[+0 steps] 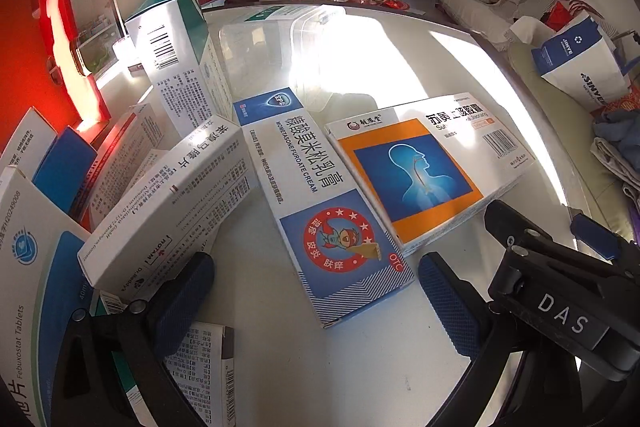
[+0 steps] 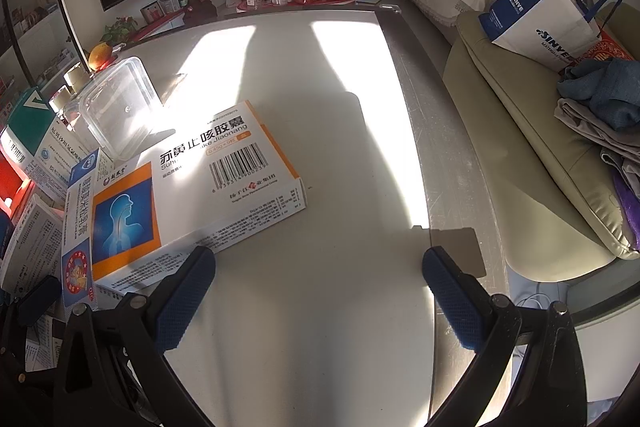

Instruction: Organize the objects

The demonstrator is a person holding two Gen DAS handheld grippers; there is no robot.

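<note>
Several medicine boxes lie on a white table [image 1: 360, 367]. A long blue-and-white cream box [image 1: 316, 203] lies flat between the tips of my left gripper [image 1: 316, 291], which is open just above its near end. Beside it on the right rests an orange-and-white cough capsule box [image 1: 420, 163], also in the right wrist view [image 2: 192, 183]. My right gripper [image 2: 318, 291] is open over bare table, its left finger [image 2: 184, 299] close to that box's near edge. A clear plastic container [image 1: 280, 43] stands behind the boxes, its lid [image 2: 120, 103] leaning up.
More white boxes [image 1: 176, 195] are piled at the left, one tall box [image 1: 180, 67] upright. The other gripper [image 1: 560, 287] shows at the lower right of the left wrist view. A pale green sofa [image 2: 520, 131] with a paper bag [image 2: 536, 19] and clothes borders the table's right edge.
</note>
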